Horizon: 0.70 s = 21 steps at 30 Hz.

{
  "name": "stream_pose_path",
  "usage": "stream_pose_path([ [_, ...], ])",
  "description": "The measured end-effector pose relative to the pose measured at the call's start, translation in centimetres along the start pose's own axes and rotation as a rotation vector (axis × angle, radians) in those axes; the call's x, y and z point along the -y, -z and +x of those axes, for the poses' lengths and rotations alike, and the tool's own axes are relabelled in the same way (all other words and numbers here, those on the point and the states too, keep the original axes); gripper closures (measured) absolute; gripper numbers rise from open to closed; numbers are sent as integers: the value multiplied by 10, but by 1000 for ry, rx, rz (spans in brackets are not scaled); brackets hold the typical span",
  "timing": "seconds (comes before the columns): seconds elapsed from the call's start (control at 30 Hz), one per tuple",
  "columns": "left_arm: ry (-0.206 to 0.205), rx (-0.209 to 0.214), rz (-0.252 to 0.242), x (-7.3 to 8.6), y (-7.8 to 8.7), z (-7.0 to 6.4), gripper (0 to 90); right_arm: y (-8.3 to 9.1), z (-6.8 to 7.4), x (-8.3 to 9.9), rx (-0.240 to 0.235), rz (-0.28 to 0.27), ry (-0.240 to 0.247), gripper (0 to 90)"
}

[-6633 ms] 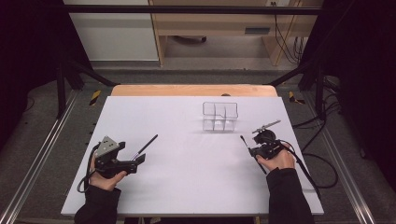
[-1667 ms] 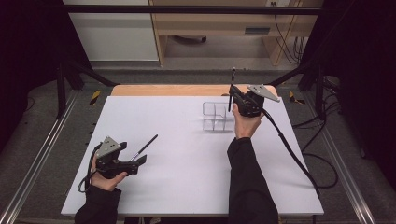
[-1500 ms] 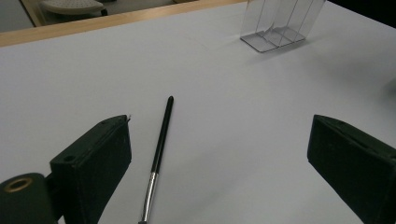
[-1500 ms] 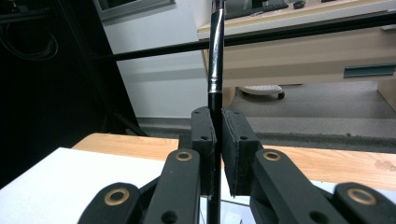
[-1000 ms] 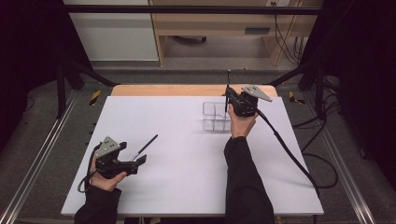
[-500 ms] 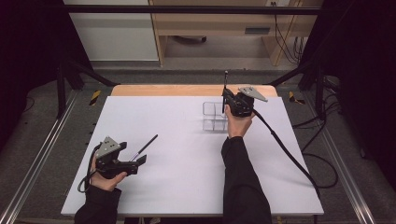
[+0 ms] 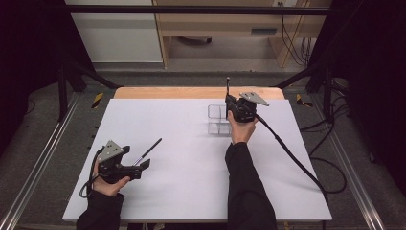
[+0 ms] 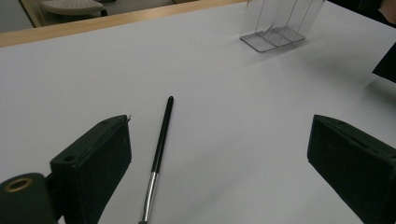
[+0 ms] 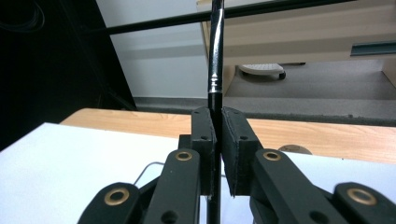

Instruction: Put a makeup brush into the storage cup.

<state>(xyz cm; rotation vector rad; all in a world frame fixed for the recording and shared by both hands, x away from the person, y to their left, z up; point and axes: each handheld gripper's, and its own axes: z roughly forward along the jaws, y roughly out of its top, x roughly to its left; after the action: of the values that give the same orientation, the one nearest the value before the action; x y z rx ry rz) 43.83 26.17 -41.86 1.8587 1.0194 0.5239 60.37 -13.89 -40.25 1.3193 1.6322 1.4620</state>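
Right gripper (image 7: 229, 101) pinched a thin glossy black brush (image 9: 215, 56) upright, with the clear plastic organizer (image 7: 218, 120) right beside it. Left gripper (image 8: 219, 163) sat spread wide on the matte white table (image 7: 191, 182), another slim brush (image 8: 160, 144) between its jaws

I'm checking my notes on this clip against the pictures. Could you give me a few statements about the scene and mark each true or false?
1. The right hand-held gripper is shut on an upright brush. True.
2. The left hand-held gripper is shut on a brush. False: its jaws stand open, and the second brush lies flat on the table between them.
3. The clear holder stands on the table. True.
4. The right hand-held gripper rests at the table's near edge. False: it is raised by the holder, towards the far side.
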Motion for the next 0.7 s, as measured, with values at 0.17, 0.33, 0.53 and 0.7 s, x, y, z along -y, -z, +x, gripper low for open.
stream_pose_path([
  [0.17,-1,0,2,0,0,0,55,0,1,6,-1,16,12,844],
  [0.33,0,-1,1,0,0,0,55,-1,2,11,2,37,19,844],
  [0.53,-2,0,4,0,-1,-1,55,0,4,14,3,63,31,844],
  [0.7,-1,0,3,0,-1,-1,55,-1,5,17,4,97,38,844],
])
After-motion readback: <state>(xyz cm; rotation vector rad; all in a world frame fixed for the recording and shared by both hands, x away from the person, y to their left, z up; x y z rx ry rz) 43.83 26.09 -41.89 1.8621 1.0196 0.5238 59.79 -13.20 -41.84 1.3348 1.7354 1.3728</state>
